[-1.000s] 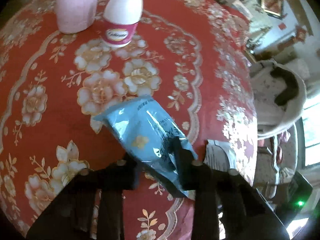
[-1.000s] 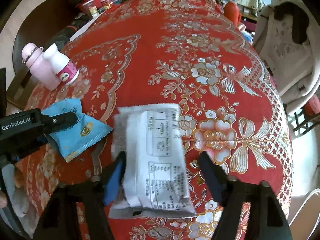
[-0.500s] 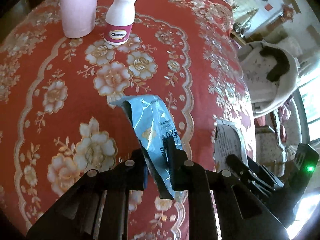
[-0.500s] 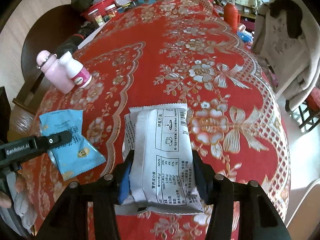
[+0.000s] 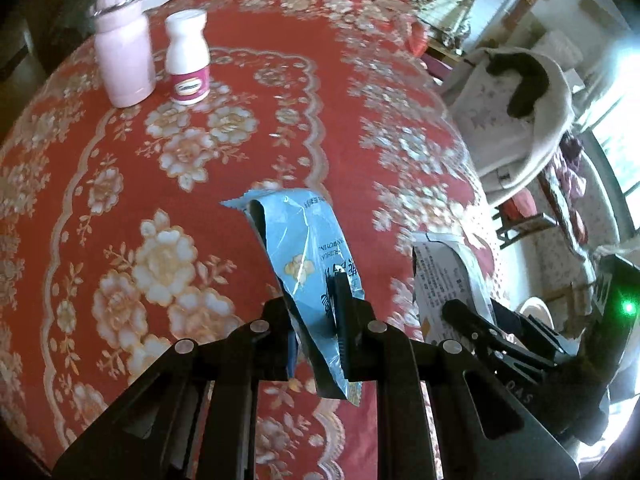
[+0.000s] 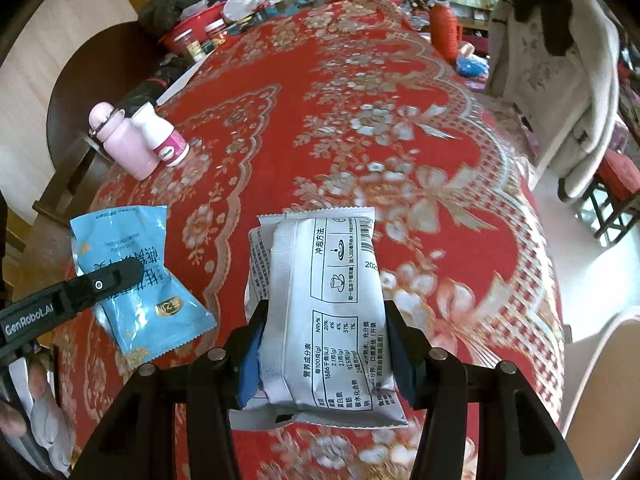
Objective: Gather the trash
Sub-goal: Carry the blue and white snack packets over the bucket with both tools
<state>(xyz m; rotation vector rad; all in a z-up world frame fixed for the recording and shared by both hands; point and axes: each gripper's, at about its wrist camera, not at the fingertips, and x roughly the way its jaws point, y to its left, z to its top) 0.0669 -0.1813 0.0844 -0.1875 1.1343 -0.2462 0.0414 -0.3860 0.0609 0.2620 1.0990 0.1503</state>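
both wrappers picked up, nowhere to drop them in sight yet

left wrist view: the left gripper [image 5: 316, 320] has its jaws clenched on the blue wrapper [image 5: 308, 256], which hangs clear above the red surface [image 5: 120, 184]; a pink bottle [image 5: 124, 52] and white bottle [image 5: 188, 64] stand at the far edge. right wrist view: the right gripper [image 6: 324, 348] has its jaws grasping the white packet [image 6: 324, 300] by its sides, also lifted off the cloth. pickup looks done; no bin shows, so carrying and dropping remain.

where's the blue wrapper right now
The blue wrapper is pinched in the left gripper, lifted over the red tablecloth, left of the white packet.
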